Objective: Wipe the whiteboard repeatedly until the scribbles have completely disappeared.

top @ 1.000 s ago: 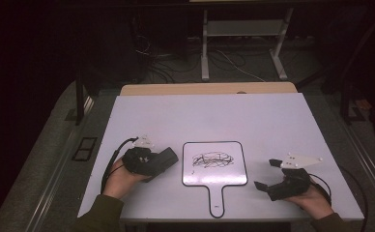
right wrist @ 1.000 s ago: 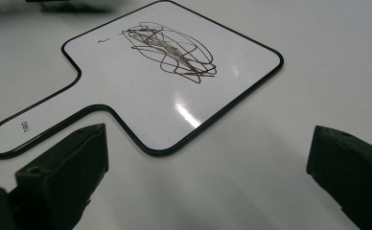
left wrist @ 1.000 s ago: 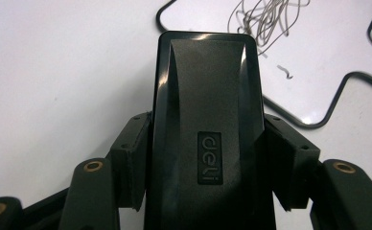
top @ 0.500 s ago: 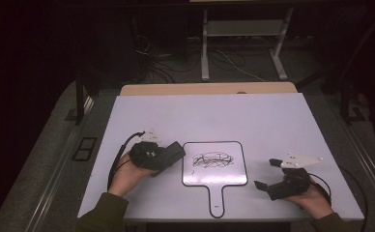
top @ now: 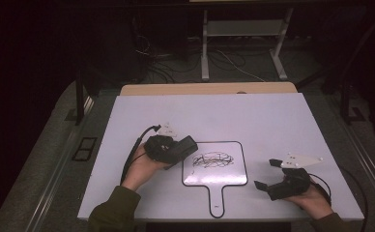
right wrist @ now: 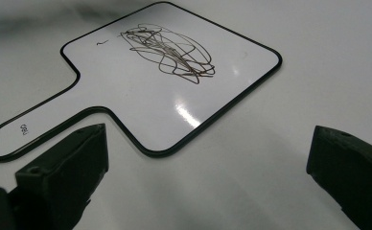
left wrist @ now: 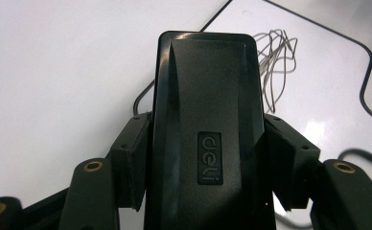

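Left gripper [top: 188, 145], seen from above at the board's upper left corner, with jaws clamped on the two long sides of a black eraser [left wrist: 205, 129]; in the left gripper view the eraser fills the space between the jaws, its embossed label facing the camera and its far end reaching over the board's black border toward the scribble [left wrist: 274, 67]. Board [top: 224, 176]: a white paddle-shaped panel with rounded corners and a short handle pointing at the person, lying flat on the white table [top: 253, 116]. The scribble, a tangle of dark lines, lies in the board's upper half, just right of the eraser tip. Right gripper [top: 267, 175], held well to the right of the board and level with its lower edge, jaws spread wide with nothing between them; the right gripper view looks past both jaws at the board's near corner and handle.
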{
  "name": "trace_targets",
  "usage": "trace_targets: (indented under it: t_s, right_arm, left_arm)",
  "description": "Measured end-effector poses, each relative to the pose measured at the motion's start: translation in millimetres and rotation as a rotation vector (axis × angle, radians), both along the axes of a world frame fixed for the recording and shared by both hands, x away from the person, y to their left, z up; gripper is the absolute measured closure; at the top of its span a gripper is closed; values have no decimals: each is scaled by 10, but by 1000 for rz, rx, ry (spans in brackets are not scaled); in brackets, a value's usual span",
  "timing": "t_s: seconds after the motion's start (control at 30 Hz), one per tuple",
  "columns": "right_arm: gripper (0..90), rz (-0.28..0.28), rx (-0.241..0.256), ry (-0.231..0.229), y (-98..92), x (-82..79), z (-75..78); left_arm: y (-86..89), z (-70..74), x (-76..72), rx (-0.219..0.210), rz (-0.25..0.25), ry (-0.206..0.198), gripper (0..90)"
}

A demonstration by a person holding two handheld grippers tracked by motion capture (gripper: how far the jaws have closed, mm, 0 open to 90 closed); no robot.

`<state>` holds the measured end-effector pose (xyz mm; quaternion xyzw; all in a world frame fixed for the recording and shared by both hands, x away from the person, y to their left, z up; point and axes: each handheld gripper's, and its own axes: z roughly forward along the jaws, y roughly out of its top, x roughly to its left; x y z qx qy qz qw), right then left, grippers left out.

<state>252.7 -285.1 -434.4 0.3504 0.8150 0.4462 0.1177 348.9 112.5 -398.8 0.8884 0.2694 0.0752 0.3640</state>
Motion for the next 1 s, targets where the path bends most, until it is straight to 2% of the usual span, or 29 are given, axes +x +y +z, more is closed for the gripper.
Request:
trace_targets:
  t_s: [0.2,0.37,0.53,0.8,1.0]
  right_arm:
    - [0,-3,3,1,-7,3,-1]
    - [0,-2,5,1,-17,3,1]
    - [0,-2,6,1,-18,4,-1]
    - [0,-3,7,2,-20,5,-4]
    - [0,1,6,2,-19,4,-6]
  left_arm:
    - [-179,-23,79,8,-19,11,390]
    - [-333,-52,136,15,-30,4,390]
    - [-464,-98,202,51,-37,-2,390]
    - [-604,-181,290,92,-43,-13,390]
    - [-698,-220,302,88,-58,-16,390]
